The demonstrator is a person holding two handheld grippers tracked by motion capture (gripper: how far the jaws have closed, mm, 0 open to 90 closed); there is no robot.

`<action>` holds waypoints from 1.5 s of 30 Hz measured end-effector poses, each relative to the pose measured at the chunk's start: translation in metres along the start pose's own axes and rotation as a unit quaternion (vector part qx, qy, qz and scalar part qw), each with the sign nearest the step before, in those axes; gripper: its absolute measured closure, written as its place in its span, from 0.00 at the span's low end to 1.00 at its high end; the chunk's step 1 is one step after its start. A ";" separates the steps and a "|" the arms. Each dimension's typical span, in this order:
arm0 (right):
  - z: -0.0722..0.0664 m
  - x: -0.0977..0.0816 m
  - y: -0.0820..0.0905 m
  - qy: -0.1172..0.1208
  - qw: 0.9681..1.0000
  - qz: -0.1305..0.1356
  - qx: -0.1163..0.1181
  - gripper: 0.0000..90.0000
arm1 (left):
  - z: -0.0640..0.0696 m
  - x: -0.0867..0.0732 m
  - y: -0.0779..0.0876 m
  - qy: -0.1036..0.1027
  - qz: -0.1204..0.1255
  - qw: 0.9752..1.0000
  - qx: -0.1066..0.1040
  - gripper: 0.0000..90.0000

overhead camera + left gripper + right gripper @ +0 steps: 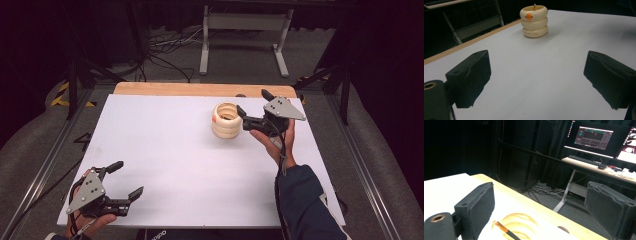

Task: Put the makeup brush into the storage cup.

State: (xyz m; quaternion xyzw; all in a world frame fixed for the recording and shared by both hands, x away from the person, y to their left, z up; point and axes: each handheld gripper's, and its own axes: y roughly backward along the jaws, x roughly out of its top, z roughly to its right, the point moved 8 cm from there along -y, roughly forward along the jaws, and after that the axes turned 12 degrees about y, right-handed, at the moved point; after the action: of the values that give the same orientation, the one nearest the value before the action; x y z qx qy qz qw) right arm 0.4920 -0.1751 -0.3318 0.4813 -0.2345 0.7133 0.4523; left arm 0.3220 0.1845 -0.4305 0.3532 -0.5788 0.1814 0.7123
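A stack of three cream rings (226,120) stands on the white table (165,150), right of centre toward the far edge. In the left gripper view the stack (534,21) carries a small orange mark, and a thin stick pokes out of its top. My right gripper (253,102) hovers just right of the stack, open and holding nothing. In the right gripper view its jaws (544,195) stand wide apart above the top ring (520,225) and the stick (502,228). My left gripper (128,178) rests open at the near left corner, far from the stack, its jaws (537,65) apart over bare table.
A wooden strip (200,89) runs along the table's far edge. Beyond it are a grey desk frame (245,30) and floor cables (170,47). The right gripper view shows a lit monitor (594,136) and a keyboard (586,160) on a desk.
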 end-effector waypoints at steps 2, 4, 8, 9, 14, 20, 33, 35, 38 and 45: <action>0.000 -0.001 0.003 -0.006 1.000 -0.001 0.002 0.11 | 0.000 0.000 0.000 0.000 0.000 1.000 0.001 0.09; 0.001 -0.002 0.005 -0.005 1.000 -0.001 0.002 0.11 | 0.000 0.000 0.000 0.000 0.000 1.000 0.001 0.09; 0.000 -0.003 0.010 -0.005 1.000 -0.002 0.006 0.11 | 0.000 -0.001 -0.001 -0.001 -0.003 1.000 0.000 0.09; 0.000 -0.004 0.011 -0.002 1.000 -0.005 0.008 0.11 | 0.000 -0.001 -0.001 -0.001 -0.003 1.000 0.000 0.09; -0.001 -0.005 0.018 0.002 1.000 -0.012 0.013 0.11 | 0.000 0.000 -0.001 -0.004 -0.004 1.000 0.003 0.09; -0.003 -0.008 0.027 -0.001 1.000 -0.009 0.021 0.11 | 0.000 0.000 -0.001 -0.003 -0.003 1.000 0.002 0.09; -0.006 -0.012 0.048 0.005 1.000 0.008 0.019 0.10 | 0.001 -0.001 -0.003 0.000 -0.005 1.000 0.002 0.09; -0.006 -0.011 0.051 0.011 1.000 0.013 0.015 0.10 | 0.002 -0.001 -0.003 0.000 -0.006 1.000 0.001 0.09; -0.012 -0.012 0.058 0.014 0.999 0.024 0.020 0.10 | 0.002 -0.001 -0.002 -0.004 -0.007 1.000 0.001 0.10; -0.020 -0.015 0.071 0.025 0.999 0.041 0.019 0.09 | 0.002 -0.001 -0.003 -0.005 -0.007 1.000 0.002 0.09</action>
State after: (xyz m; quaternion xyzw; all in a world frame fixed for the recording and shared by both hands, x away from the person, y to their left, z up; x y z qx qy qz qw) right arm 0.4225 -0.1999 -0.3463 0.4620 -0.2289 0.7474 0.4190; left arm 0.3221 0.1814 -0.4318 0.3591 -0.5793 0.1759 0.7103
